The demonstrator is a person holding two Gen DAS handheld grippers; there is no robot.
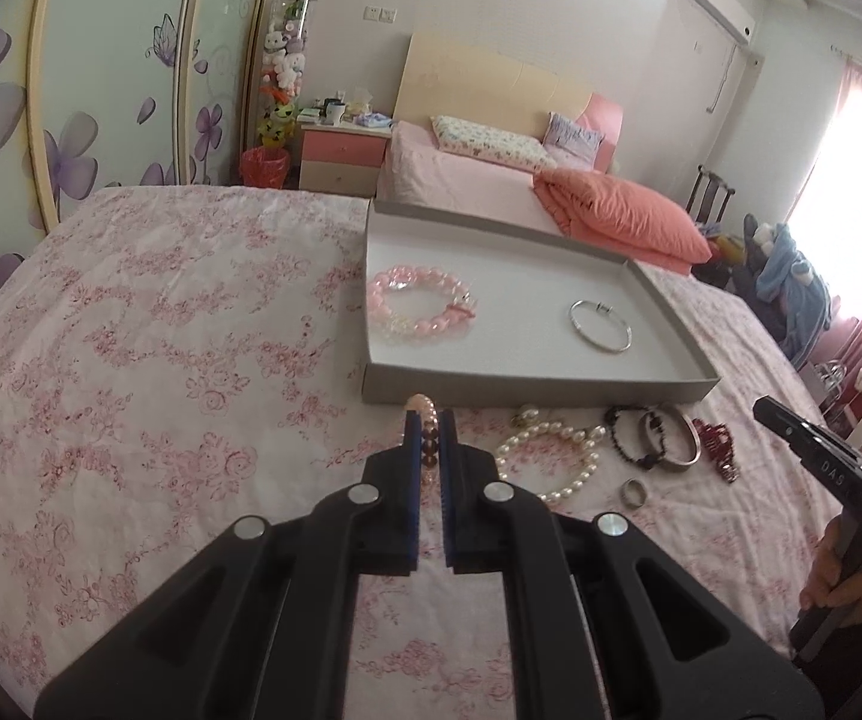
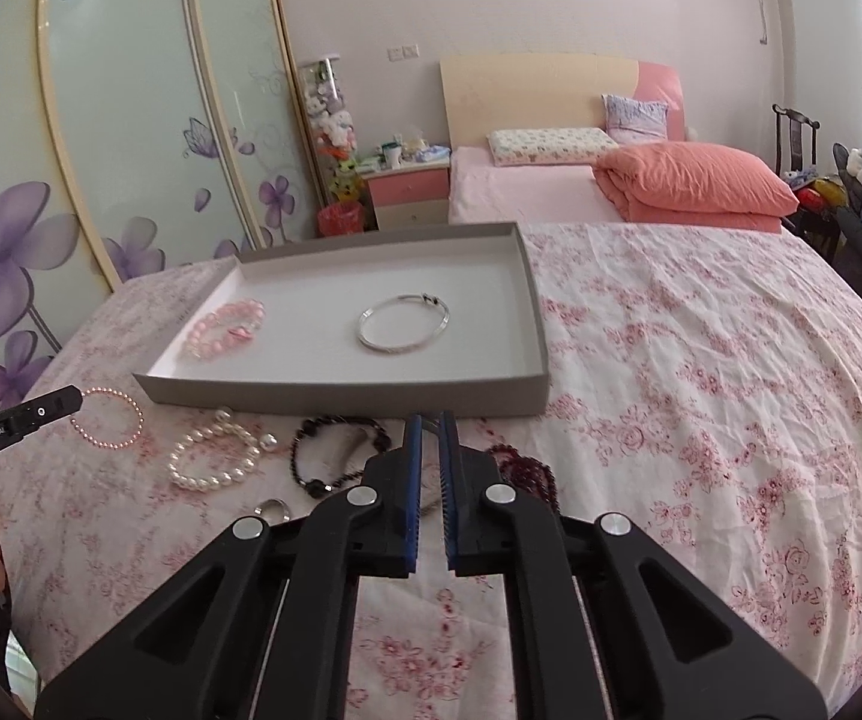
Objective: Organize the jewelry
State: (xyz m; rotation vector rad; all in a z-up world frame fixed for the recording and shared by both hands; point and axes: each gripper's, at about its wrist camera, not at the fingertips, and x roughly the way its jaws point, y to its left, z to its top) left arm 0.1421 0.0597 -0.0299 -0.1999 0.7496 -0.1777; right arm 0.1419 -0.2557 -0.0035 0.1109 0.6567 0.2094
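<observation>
Left gripper (image 1: 430,420) pinching a small-bead pink bracelet (image 2: 108,418), lifted above the floral bedsheet (image 1: 149,360) just short of the tray; full round loop visible only from the right wrist, left wrist showing a few beads between the blue ribbed pads. Right gripper (image 2: 429,423) nearly pressed together, narrow gap, a thin grey strand showing at the tips, grip unclear. Shallow grey cardboard tray (image 2: 347,399) holding a chunky pink bead bracelet (image 2: 225,327) and a smooth silver bangle (image 2: 403,324), well apart; pearl bracelet (image 2: 213,453), black bead bracelet (image 2: 335,450), dark red bead strand (image 2: 526,471) and metal ring (image 2: 272,507) lying loose on sheet near tray's front wall.
</observation>
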